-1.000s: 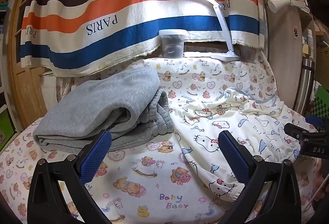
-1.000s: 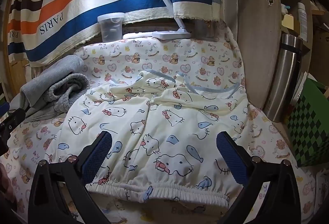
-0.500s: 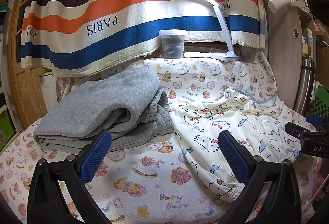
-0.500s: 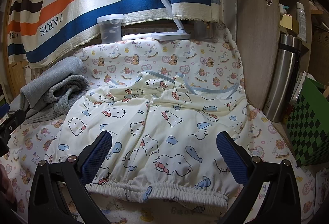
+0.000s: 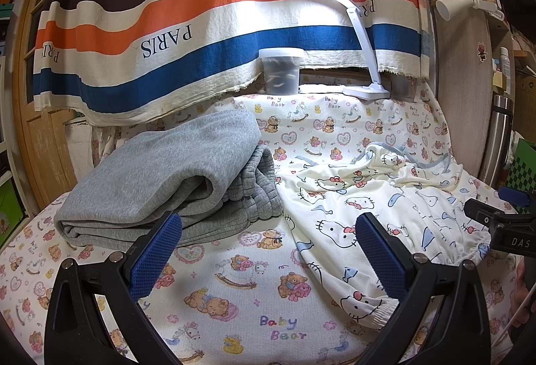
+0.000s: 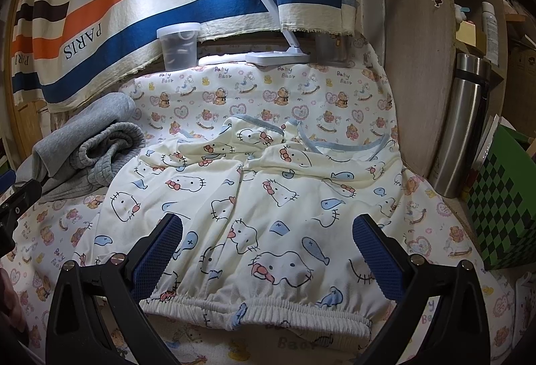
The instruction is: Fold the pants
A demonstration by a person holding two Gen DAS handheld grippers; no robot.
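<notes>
Hovering over cat-print pants (image 6: pixel 254 197), frame centre | right gripper (image 6: pixel 266 247) wide, empty | left gripper (image 5: pixel 268 247) wide, empty | risk: pinching bear-print sheet (image 5: pixel 234 281) with elastic waistband (image 6: pixel 258 308)

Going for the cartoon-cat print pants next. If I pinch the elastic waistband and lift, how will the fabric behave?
The pants will probably hang limp: they look thin and lie wrinkled and bunched at the far end. The gathered waistband is thicker, so the open right tool should likely grip it well. They seem light, so the far half may drag and fold over.
</notes>
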